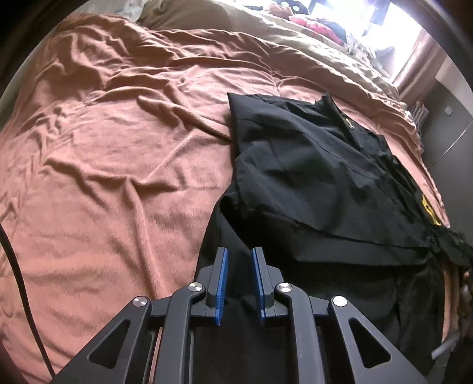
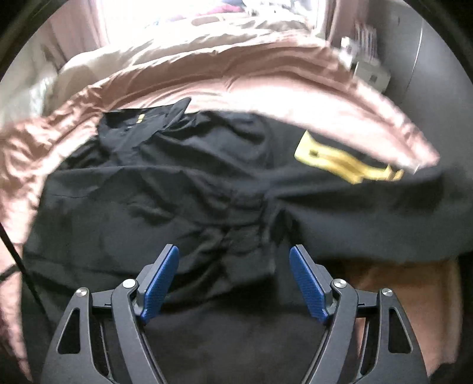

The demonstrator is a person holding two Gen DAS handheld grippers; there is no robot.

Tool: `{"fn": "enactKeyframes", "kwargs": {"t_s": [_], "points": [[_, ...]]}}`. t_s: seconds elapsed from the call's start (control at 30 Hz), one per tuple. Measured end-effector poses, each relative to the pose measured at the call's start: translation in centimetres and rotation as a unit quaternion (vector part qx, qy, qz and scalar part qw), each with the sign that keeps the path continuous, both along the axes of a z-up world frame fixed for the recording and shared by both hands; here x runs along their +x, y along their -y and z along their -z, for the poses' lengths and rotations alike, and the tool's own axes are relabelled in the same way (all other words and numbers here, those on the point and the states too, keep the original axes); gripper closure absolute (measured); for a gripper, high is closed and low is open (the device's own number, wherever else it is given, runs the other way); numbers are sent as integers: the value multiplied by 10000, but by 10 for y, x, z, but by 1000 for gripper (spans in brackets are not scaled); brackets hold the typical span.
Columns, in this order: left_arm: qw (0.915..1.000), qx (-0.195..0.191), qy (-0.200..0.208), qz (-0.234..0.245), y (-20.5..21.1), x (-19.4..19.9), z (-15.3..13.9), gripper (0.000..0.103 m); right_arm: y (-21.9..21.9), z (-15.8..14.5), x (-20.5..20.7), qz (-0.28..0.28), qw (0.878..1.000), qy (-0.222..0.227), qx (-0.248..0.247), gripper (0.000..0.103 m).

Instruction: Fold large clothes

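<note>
A large black garment (image 1: 310, 177) with a yellow patch (image 1: 428, 211) lies partly folded on the right side of a bed with a pink-brown blanket (image 1: 118, 147). My left gripper (image 1: 239, 254) hovers over the garment's near left edge, its blue pads a narrow gap apart with nothing between them. In the right wrist view the same black garment (image 2: 192, 192) fills the middle, its yellow patch (image 2: 340, 162) at the right. My right gripper (image 2: 233, 257) is wide open just above the bunched black cloth, holding nothing.
A beige duvet (image 1: 266, 44) and red and dark items (image 1: 319, 26) lie at the bed's far end by a bright window. A dark cabinet (image 1: 449, 133) stands right of the bed. A black cable (image 1: 17, 280) hangs at the left.
</note>
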State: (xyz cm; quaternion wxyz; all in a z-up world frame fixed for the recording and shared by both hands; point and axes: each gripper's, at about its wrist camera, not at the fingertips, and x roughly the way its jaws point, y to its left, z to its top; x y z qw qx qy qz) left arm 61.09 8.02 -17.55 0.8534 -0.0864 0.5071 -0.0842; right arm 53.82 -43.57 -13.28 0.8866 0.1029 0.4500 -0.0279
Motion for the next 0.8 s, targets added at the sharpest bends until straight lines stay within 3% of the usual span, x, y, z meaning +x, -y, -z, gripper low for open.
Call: {"fn": "enactKeyframes", "kwargs": {"t_s": [0.1, 0.17, 0.27, 0.33, 0.43, 0.6, 0.7, 0.77, 0.8], "points": [[10000, 38, -19, -1, 3, 6, 1, 86, 7, 19, -5, -148, 9976, -152, 661, 27], [10000, 75, -23, 5, 6, 9, 3, 86, 7, 30, -2, -231, 9946, -246, 984, 34], [9999, 134, -47, 19, 9, 14, 6, 87, 12, 50, 15, -154, 9941, -405, 999, 54], [9997, 211, -76, 37, 13, 17, 10, 89, 20, 62, 27, -36, 9926, -506, 1101, 78], [9994, 340, -98, -9, 15, 22, 15, 93, 26, 68, 40, 96, 9925, -360, 1164, 90], [9989, 386, -134, -246, 10, 27, 18, 97, 25, 62, 48, 137, 9948, -21, 1009, 91], [9986, 377, -122, -341, 10, 25, 14, 97, 27, 59, 39, 1, 9947, -111, 1021, 90], [9986, 378, -58, -359, 11, 20, 6, 97, 30, 56, 32, -108, 9923, -159, 1225, 84], [9987, 363, -25, -364, 12, 18, 3, 97, 33, 54, 26, -143, 9916, -113, 1280, 72]]}}
